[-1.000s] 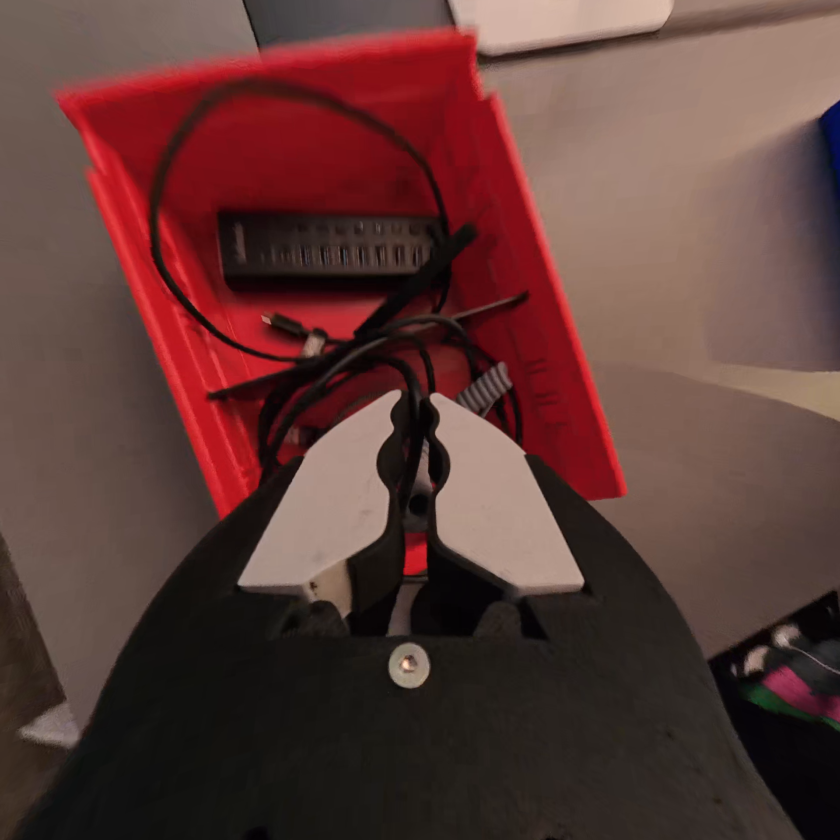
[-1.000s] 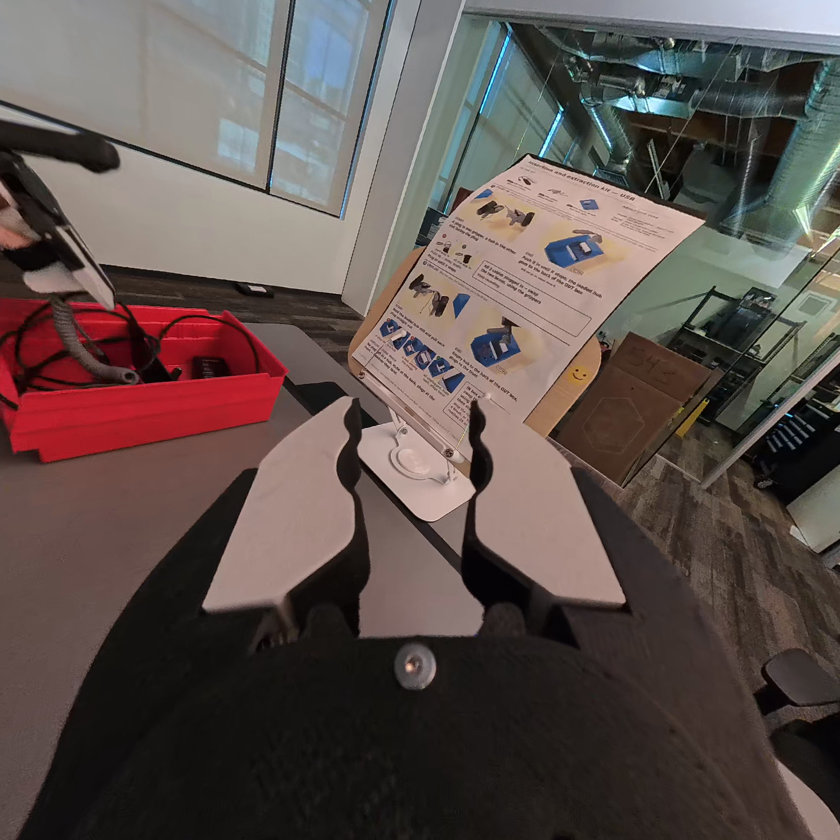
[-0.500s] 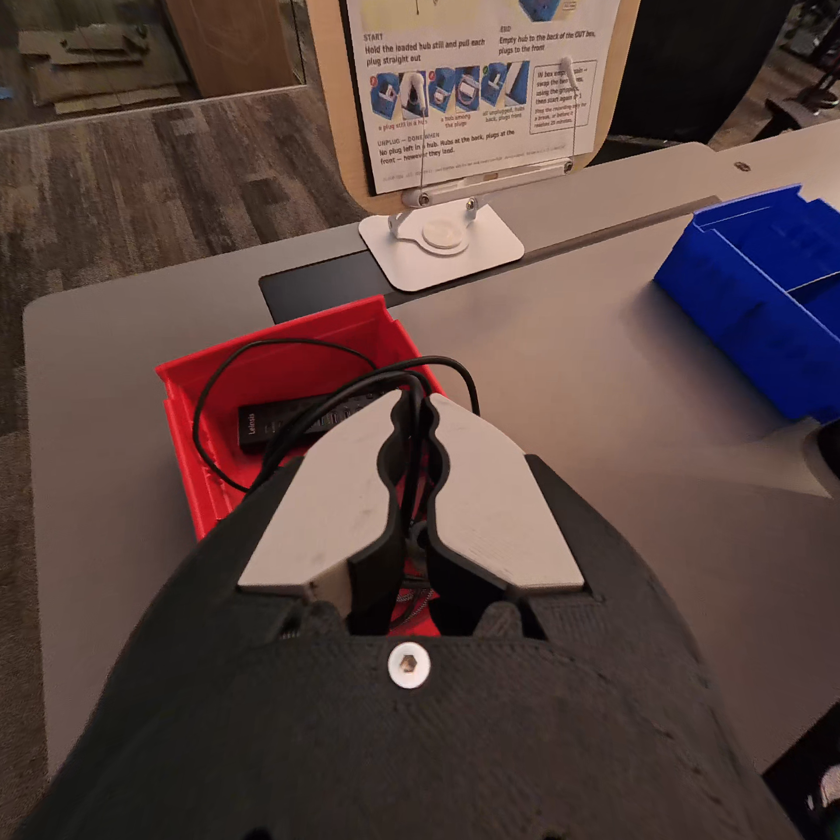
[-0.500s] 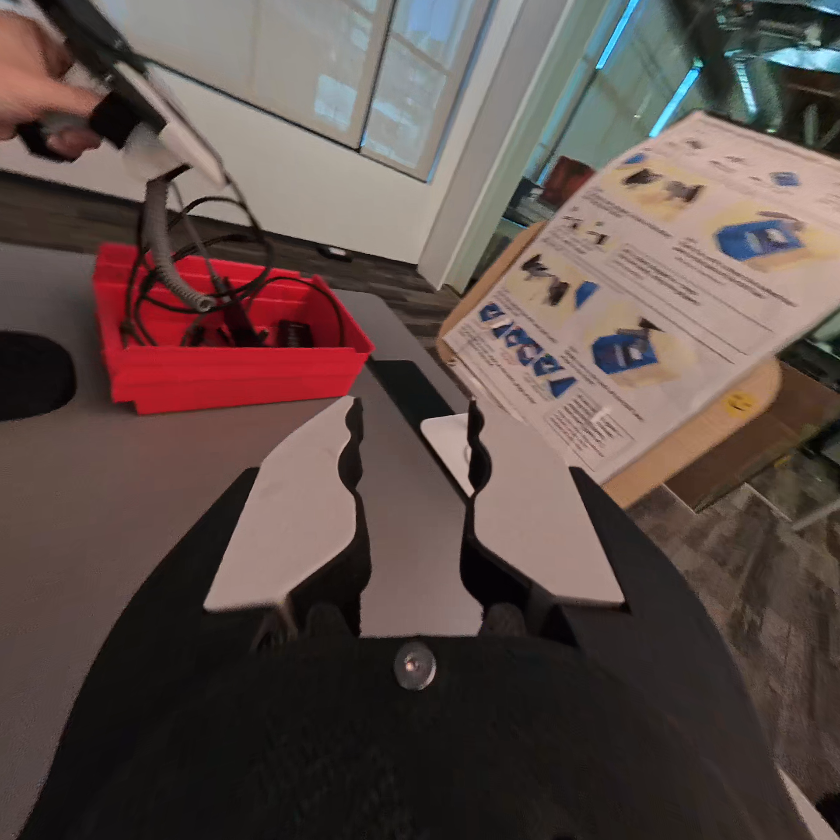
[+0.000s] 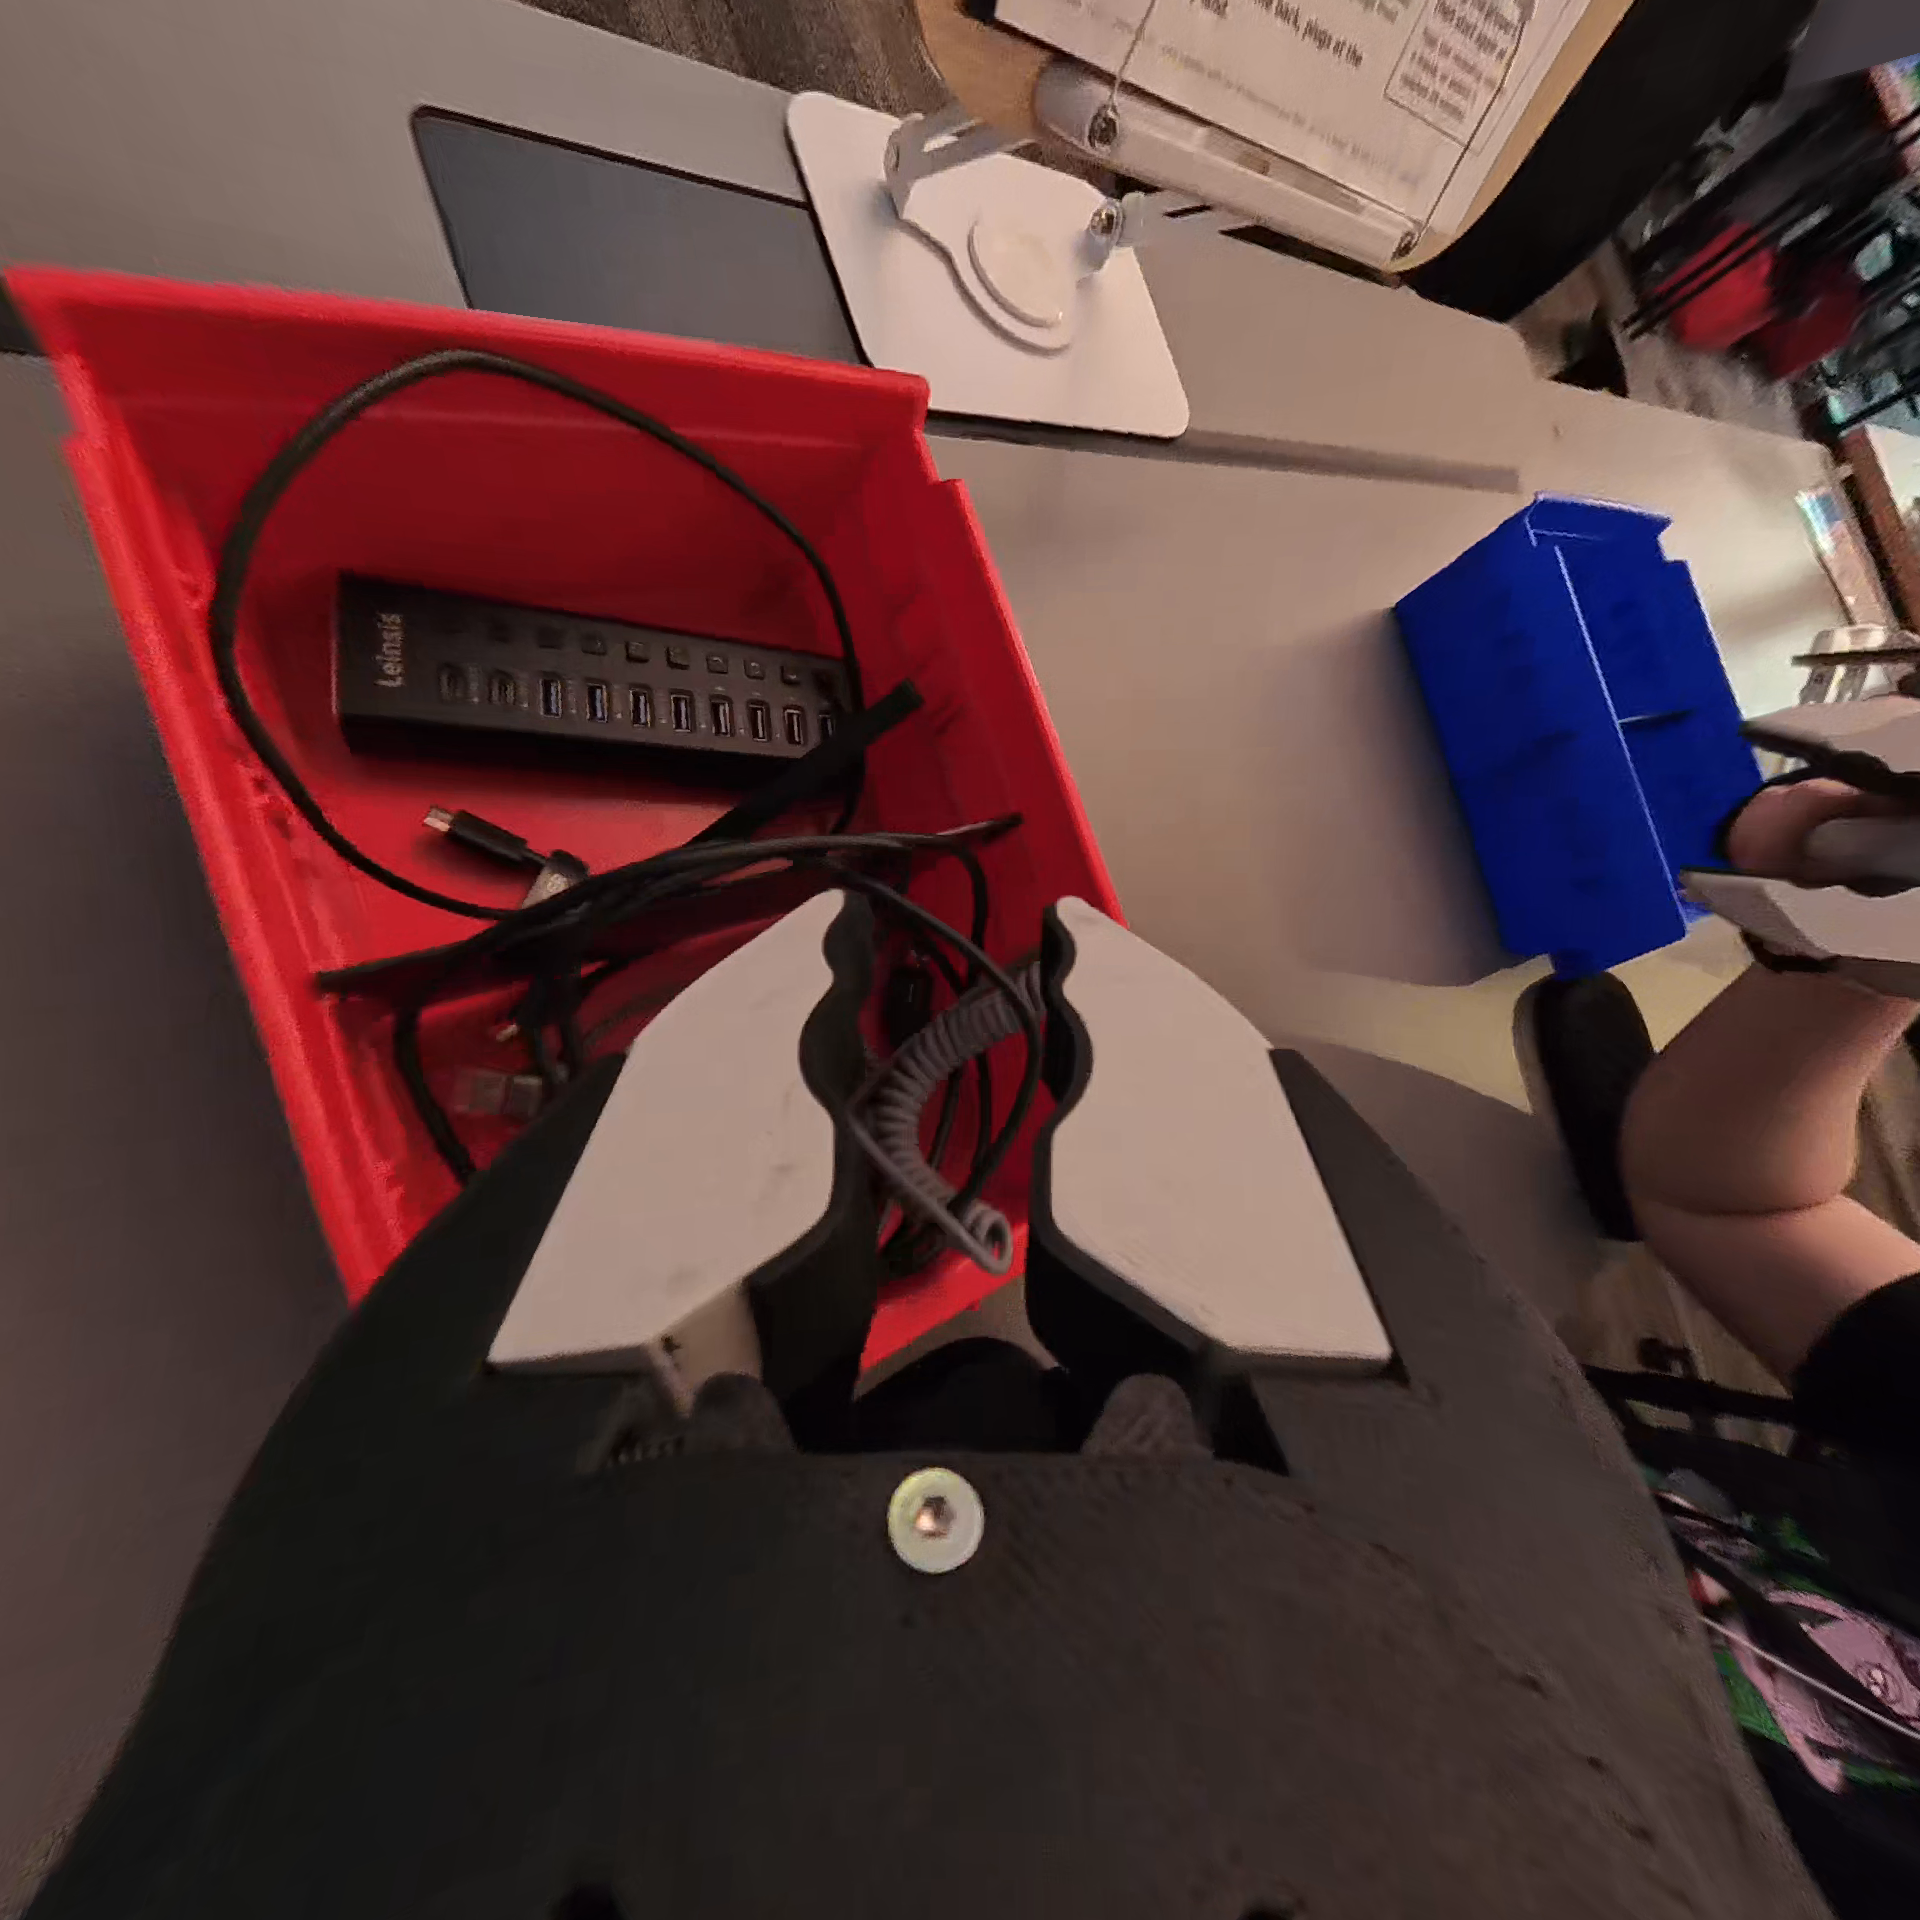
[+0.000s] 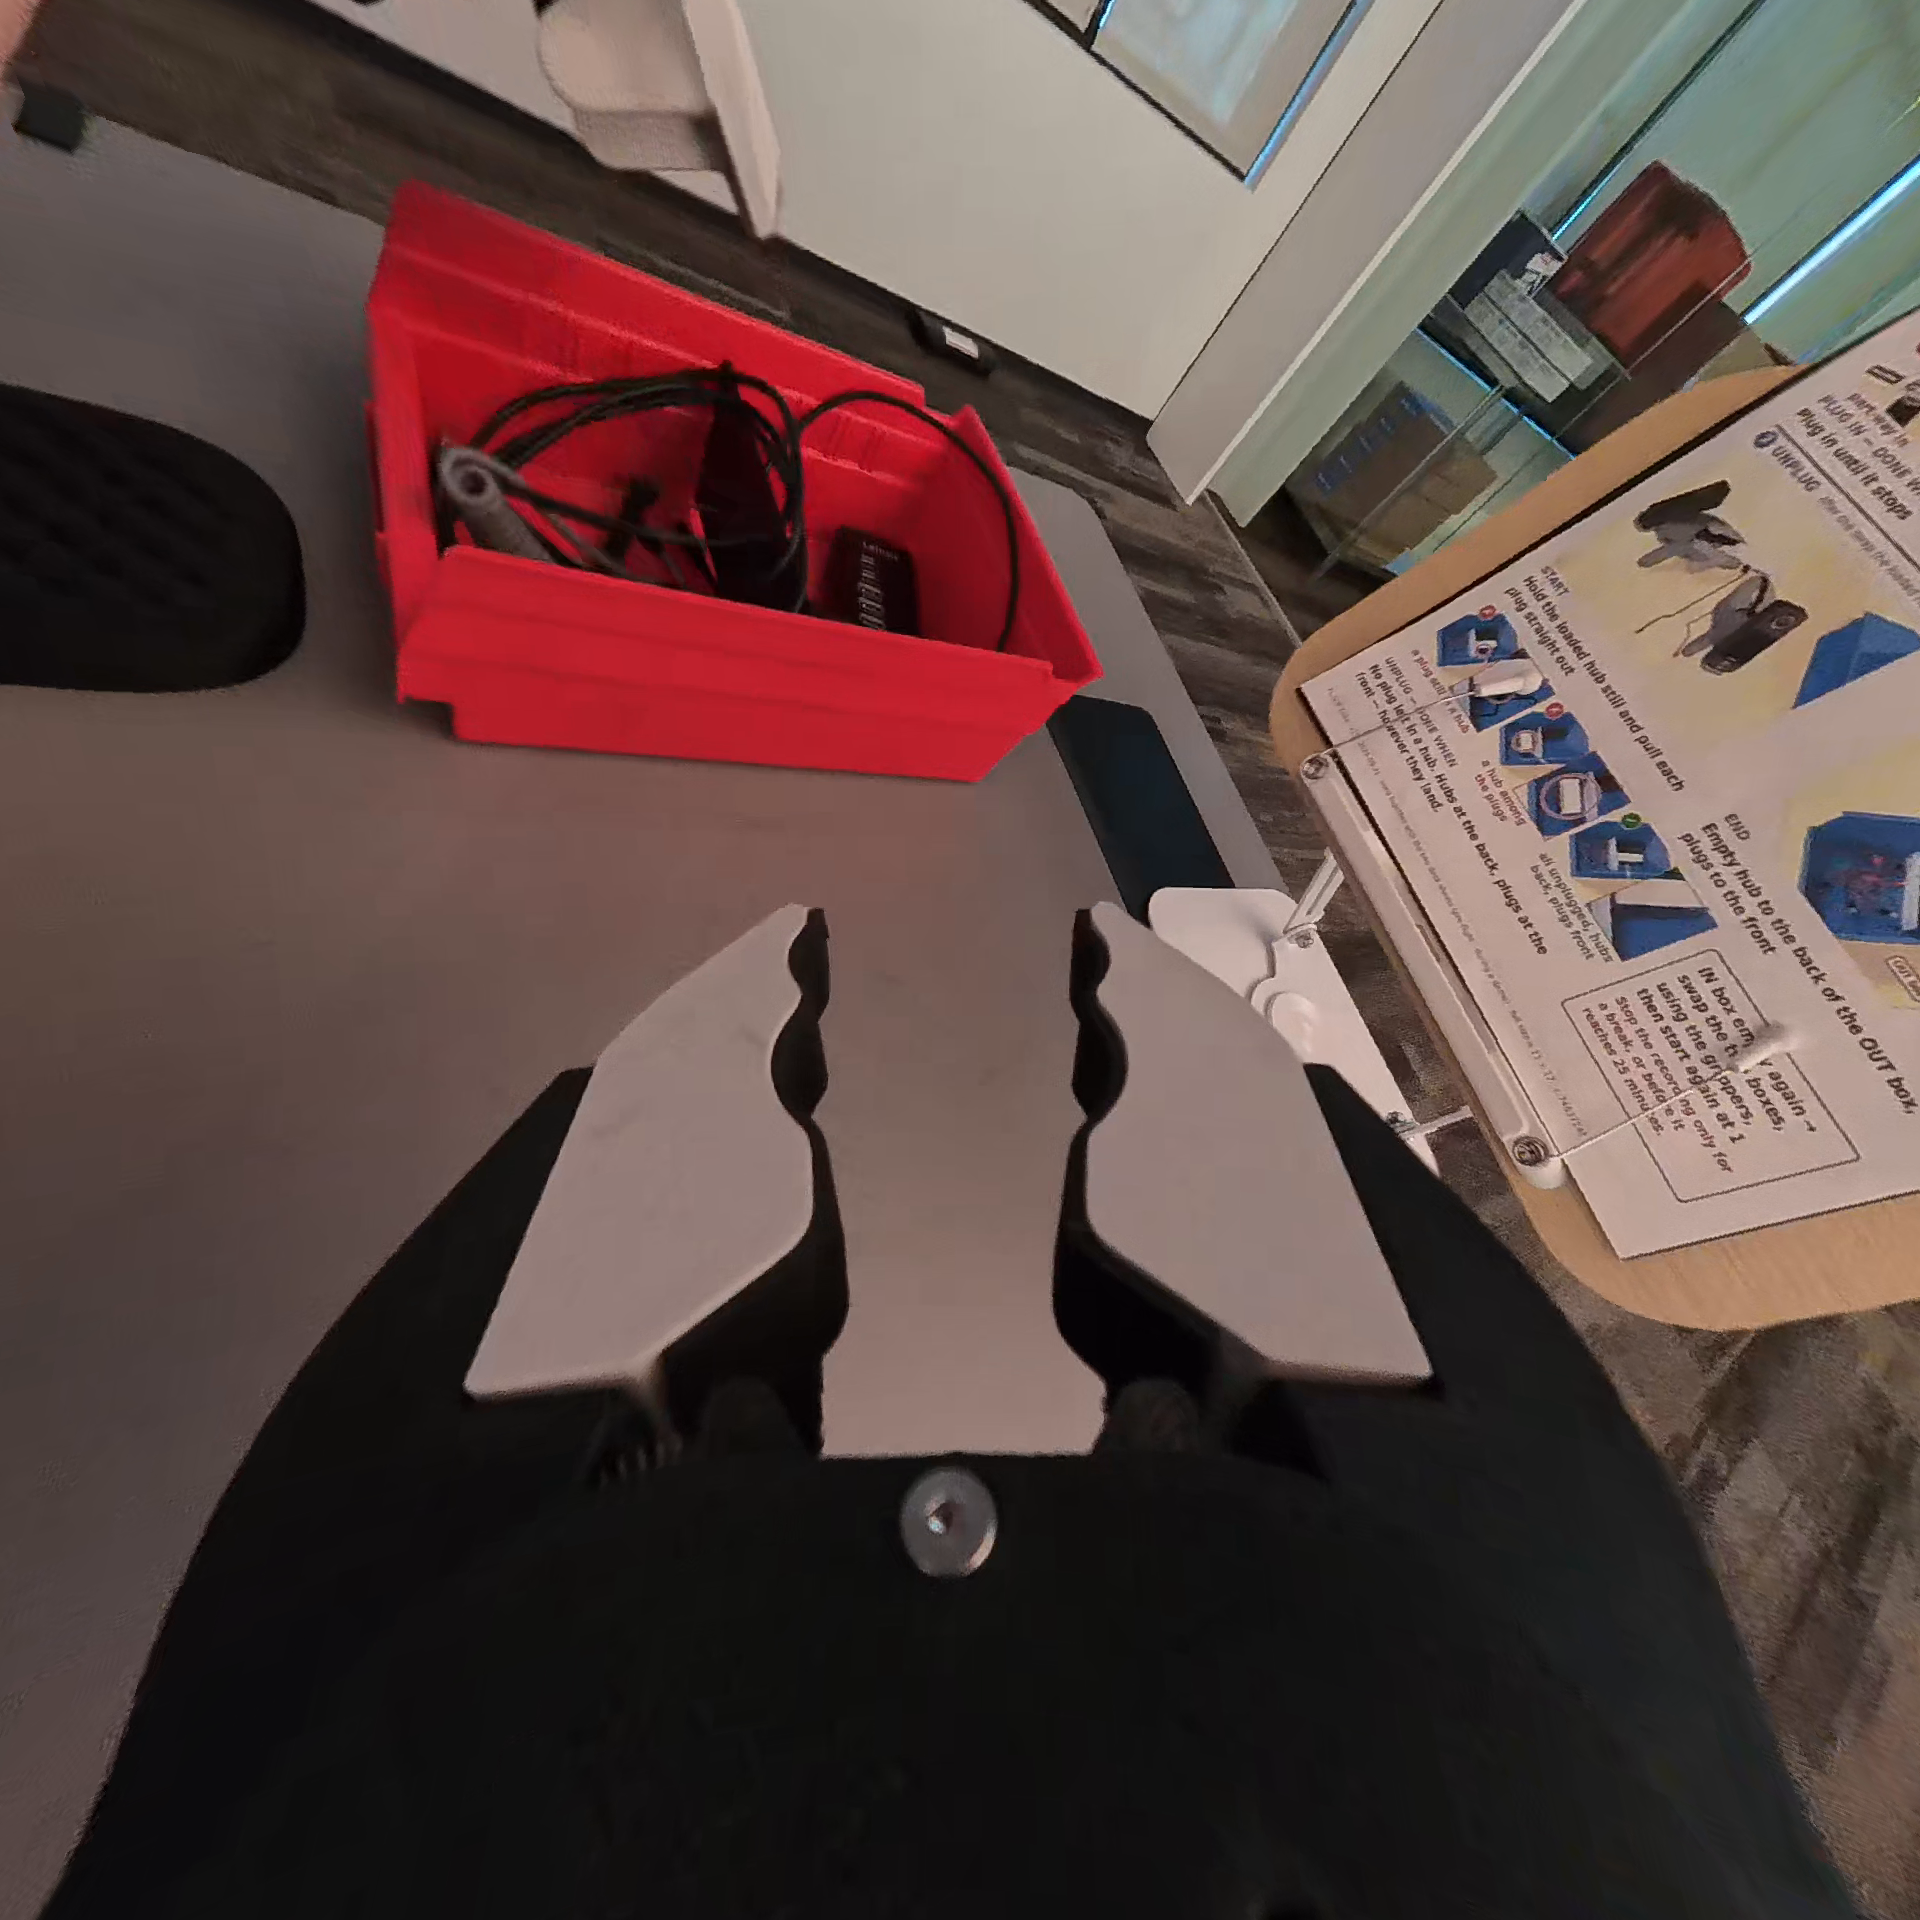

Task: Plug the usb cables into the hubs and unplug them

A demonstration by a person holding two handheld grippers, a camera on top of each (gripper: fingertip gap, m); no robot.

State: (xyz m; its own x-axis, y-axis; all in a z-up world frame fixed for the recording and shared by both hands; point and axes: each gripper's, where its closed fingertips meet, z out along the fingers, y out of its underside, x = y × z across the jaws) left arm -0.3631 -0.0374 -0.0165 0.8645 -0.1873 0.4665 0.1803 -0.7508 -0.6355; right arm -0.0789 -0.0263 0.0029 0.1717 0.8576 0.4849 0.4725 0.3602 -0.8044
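Note:
A red bin (image 5: 623,499) on the grey table holds a long black USB hub (image 5: 582,686), a tangle of black cables (image 5: 727,862) and a grey coiled cable (image 5: 935,1091). My left gripper (image 5: 948,920) is open above the near end of the bin. The coiled cable lies loose between its fingers and is not gripped. In the right wrist view the red bin (image 6: 727,686) is at the upper left with the hub (image 6: 878,577) and the cables (image 6: 623,457) inside. My right gripper (image 6: 948,930) is open and empty over bare table, short of the bin.
A blue bin (image 5: 1579,727) stands to the right of the red one. An instruction board (image 6: 1662,883) on a white base (image 6: 1226,935) stands behind the bins. A person's arm (image 5: 1745,1143) is at the right edge. A black rounded pad (image 6: 135,540) lies left of the red bin. The left gripper's tips are roughly 30 centimetres from the right gripper's.
My left gripper was shut on cables and held them above the bin; now it is open and they lie in the bin. My right gripper has tilted down and turned toward the red bin.

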